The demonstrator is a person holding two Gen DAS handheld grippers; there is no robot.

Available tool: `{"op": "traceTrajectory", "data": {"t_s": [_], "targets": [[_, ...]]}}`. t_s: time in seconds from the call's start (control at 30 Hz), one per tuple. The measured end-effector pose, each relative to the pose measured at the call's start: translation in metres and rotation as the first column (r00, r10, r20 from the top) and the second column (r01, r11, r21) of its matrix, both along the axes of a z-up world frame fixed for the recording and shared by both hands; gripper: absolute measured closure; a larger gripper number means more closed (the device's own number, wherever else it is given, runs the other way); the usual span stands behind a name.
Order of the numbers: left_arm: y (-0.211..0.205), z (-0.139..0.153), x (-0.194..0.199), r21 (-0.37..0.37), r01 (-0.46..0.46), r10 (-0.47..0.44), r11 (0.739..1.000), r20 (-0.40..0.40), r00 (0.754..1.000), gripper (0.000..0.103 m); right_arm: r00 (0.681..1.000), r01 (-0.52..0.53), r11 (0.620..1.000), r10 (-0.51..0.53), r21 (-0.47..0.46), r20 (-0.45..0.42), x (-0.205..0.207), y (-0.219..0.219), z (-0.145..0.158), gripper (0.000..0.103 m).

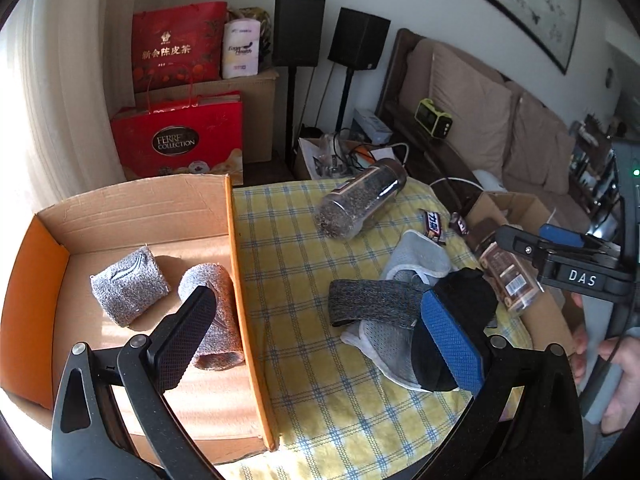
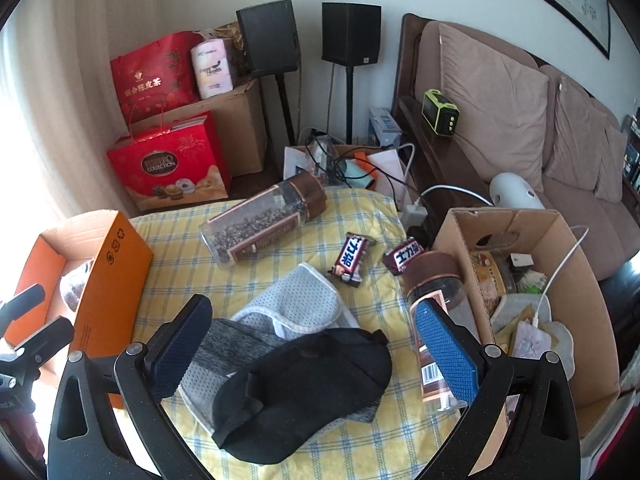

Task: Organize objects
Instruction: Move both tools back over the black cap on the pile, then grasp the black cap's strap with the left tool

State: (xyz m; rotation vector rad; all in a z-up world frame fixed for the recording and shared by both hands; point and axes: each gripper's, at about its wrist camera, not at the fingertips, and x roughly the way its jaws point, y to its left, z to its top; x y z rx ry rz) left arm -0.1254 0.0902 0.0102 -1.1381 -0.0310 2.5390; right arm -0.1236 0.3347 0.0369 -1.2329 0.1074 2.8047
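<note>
My left gripper (image 1: 320, 340) is open and empty. Its left finger hangs over the orange cardboard box (image 1: 240, 264), which holds two grey knitted wristbands (image 1: 130, 290); its right finger is over a black eye mask (image 1: 464, 292). In the right wrist view my right gripper (image 2: 314, 348) is open with the black eye mask (image 2: 308, 388) lying below and between its fingers, untouched. The mask lies on a grey band (image 2: 224, 344) and a white mesh piece (image 2: 296, 304). A seed jar (image 2: 260, 224) lies on its side; a second jar (image 2: 436, 312) lies by the right finger.
Two candy bars (image 2: 352, 258) lie on the yellow checked cloth (image 2: 320, 440). A brown cardboard box (image 2: 576, 280) with mixed items and a white cable stands at the right. Red gift bags (image 1: 180, 140), speaker stands and a sofa (image 2: 520, 100) are behind the table.
</note>
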Motion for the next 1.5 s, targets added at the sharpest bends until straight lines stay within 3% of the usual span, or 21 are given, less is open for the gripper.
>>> {"op": "traceTrajectory", "data": {"t_s": [0.17, 0.5, 0.87, 1.13, 1.33, 1.43, 1.5], "targets": [[0.021, -0.011, 0.016, -0.004, 0.061, -0.061, 0.998, 0.019, 0.998, 0.005, 0.999, -0.006, 1.0, 0.006, -0.017, 0.037, 0.008, 0.014, -0.015, 0.003], [0.05, -0.032, 0.032, -0.023, 0.127, -0.126, 0.992, 0.054, 0.991, 0.014, 0.992, 0.009, 0.994, 0.005, -0.11, 0.129, 0.01, 0.032, -0.05, 0.035], [0.085, -0.067, 0.04, -0.047, 0.19, -0.183, 0.981, 0.116, 0.976, 0.018, 0.982, 0.043, 0.99, -0.016, -0.138, 0.188, 0.012, 0.044, -0.081, 0.037], [0.105, -0.086, 0.039, -0.067, 0.214, -0.202, 0.975, 0.152, 0.968, 0.017, 0.977, 0.052, 0.976, -0.006, -0.211, 0.214, 0.01, 0.048, -0.098, 0.037], [0.111, -0.094, 0.039, -0.083, 0.224, -0.209, 0.971, 0.165, 0.964, 0.019, 0.977, 0.042, 0.98, 0.001, -0.196, 0.214, 0.007, 0.045, -0.098, 0.037], [0.115, -0.096, 0.039, -0.092, 0.236, -0.219, 0.967, 0.167, 0.961, 0.031, 0.977, 0.042, 0.982, -0.002, -0.185, 0.212, 0.007, 0.044, -0.099, 0.047], [0.117, -0.098, 0.037, -0.088, 0.244, -0.225, 0.966, 0.179, 0.958, 0.047, 0.977, 0.049, 0.983, -0.01, -0.179, 0.214, 0.007, 0.046, -0.099, 0.055]]}}
